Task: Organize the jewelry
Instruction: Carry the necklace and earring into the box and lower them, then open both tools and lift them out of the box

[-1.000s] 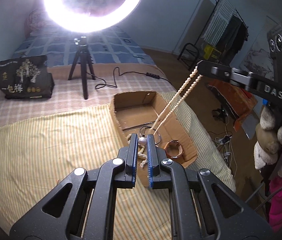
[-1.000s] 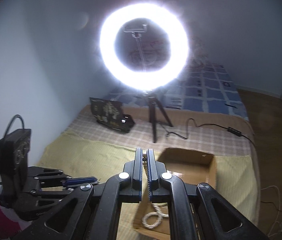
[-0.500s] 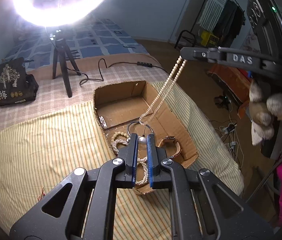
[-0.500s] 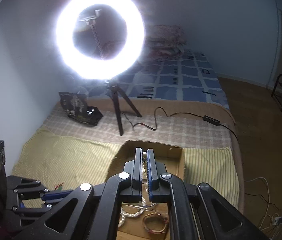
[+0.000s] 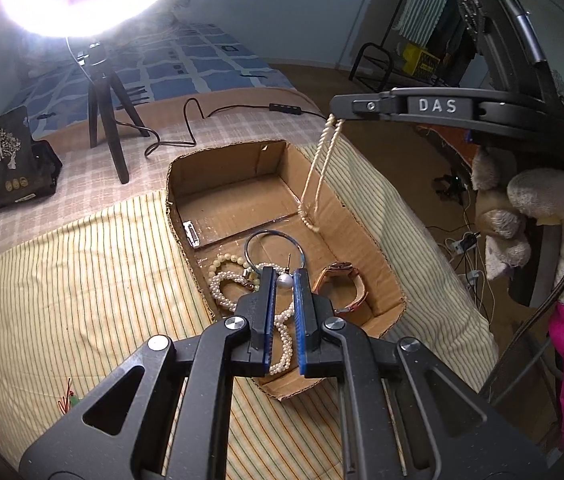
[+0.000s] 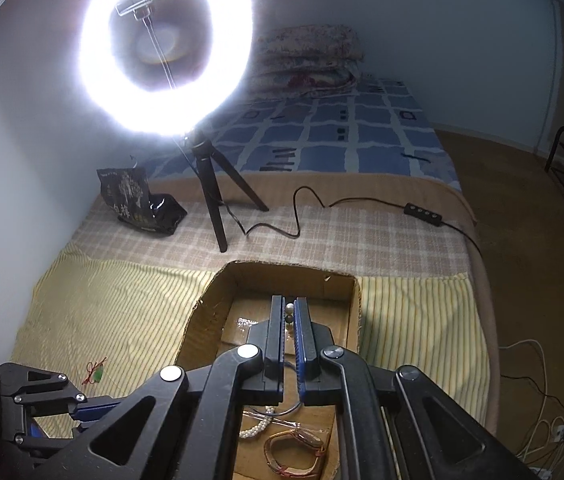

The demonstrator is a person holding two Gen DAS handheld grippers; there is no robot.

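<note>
An open cardboard box (image 5: 370,240) lies on the striped cloth. In it are a pearl bracelet (image 5: 226,280), a metal bangle (image 5: 272,246) and a brown watch (image 5: 344,284). My left gripper (image 5: 284,280) is shut on a pearl earring (image 5: 285,279) above the box's near end. My right gripper (image 5: 336,116) is shut on a long pearl necklace (image 5: 316,176) that hangs into the box, its lower end touching the floor by the right wall. In the right wrist view the right gripper (image 6: 289,312) pinches the beads (image 6: 289,310) over the box (image 6: 356,308).
A ring light on a black tripod (image 5: 106,104) stands behind the box, its cable (image 5: 186,128) trailing over the checked blanket. A black snack bag (image 5: 0,160) sits at far left. A small red and green trinket (image 6: 96,372) lies on the cloth left of the box.
My right gripper has lowered the pearl necklace so its end now rests in the box. Both grippers have come closer to the box. The left still holds the earring.
</note>
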